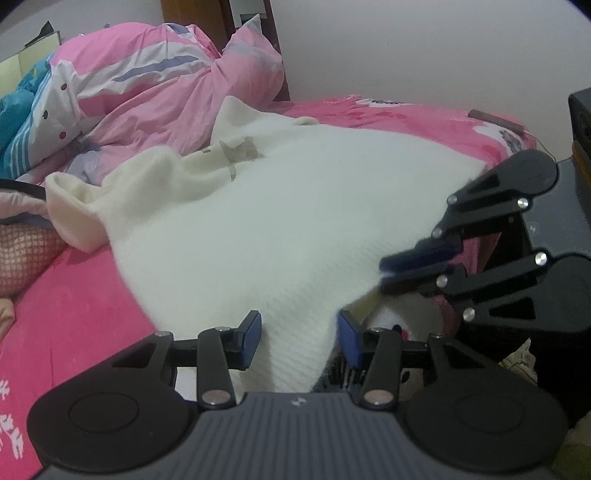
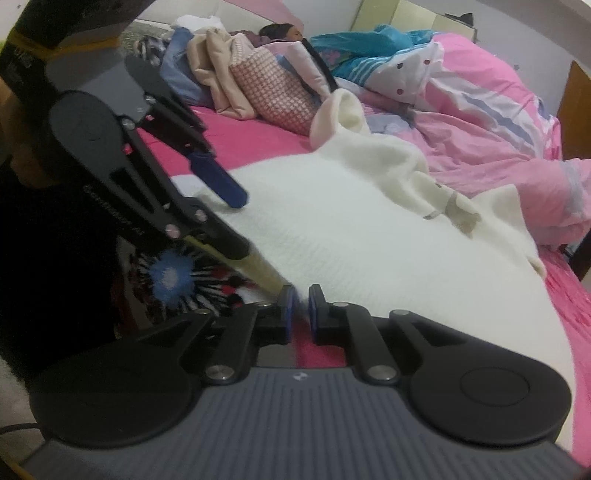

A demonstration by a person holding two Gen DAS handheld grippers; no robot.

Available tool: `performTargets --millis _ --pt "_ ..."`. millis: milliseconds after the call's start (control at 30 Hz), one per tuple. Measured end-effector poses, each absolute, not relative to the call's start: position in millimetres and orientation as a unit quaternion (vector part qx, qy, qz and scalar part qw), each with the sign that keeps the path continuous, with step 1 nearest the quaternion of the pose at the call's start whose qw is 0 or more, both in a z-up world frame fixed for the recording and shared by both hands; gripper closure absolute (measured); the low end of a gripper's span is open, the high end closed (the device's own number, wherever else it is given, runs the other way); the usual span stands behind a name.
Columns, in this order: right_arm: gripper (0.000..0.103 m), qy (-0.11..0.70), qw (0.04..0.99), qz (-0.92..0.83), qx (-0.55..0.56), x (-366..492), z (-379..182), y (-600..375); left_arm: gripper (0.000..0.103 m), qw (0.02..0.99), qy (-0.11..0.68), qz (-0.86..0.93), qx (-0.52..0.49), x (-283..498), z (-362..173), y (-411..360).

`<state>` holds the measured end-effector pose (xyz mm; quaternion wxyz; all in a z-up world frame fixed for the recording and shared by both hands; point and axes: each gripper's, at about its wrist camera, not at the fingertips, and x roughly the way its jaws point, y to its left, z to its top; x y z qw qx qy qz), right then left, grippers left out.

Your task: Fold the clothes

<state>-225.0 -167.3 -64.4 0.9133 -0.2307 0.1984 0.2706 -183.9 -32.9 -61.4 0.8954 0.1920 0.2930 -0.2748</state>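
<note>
A fluffy white sweater [image 1: 277, 221] lies spread over the pink bed sheet [image 1: 74, 314], its collar and one sleeve toward the pillows. In the left wrist view my left gripper [image 1: 300, 336] stands open at the sweater's near hem, which lies between the blue pads without being pinched. My right gripper [image 1: 384, 271] comes in from the right and is shut on the hem's edge. In the right wrist view the sweater [image 2: 369, 240] fills the middle. My right gripper [image 2: 300, 306] holds a sliver of white cloth in its narrow gap. The left gripper [image 2: 247, 232] straddles the hem at left.
A crumpled pink duvet [image 1: 166, 85] and a pillow lie beyond the sweater. A pile of clothes and a checked cushion [image 2: 273, 92] sit at the bed's far side, with dark hair [image 2: 277, 29] behind. A dark cabinet [image 1: 554, 221] borders the bed. A patterned fabric with a blue tuft [image 2: 170, 277] hangs at the near edge.
</note>
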Motion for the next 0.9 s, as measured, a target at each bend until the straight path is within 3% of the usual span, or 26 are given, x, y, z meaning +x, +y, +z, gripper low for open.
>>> performTargets --millis 233,267,367,467,633,900 --pt "0.097 0.171 0.922 0.248 -0.242 -228 -65 -164 0.056 0.897 0.287 -0.274 0.193 -185 -63 -32" --pt "0.098 0.170 0.922 0.246 -0.245 -227 -66 -163 0.059 0.898 0.286 -0.272 0.192 -185 -63 -32" --pt "0.099 0.156 0.924 0.235 -0.258 -226 -65 -161 0.083 0.905 0.272 -0.264 0.196 -186 -60 -33" --pt "0.099 0.131 0.928 0.225 -0.266 -228 -60 -159 0.089 0.915 0.243 -0.247 0.209 -190 -53 -35" --pt "0.099 0.157 0.909 0.244 -0.300 -229 -76 -155 0.090 0.896 0.248 -0.256 0.263 -199 -64 -43" --pt "0.100 0.110 0.926 0.200 -0.300 -217 -61 -150 0.091 0.908 0.220 -0.228 0.273 -193 -57 -49"
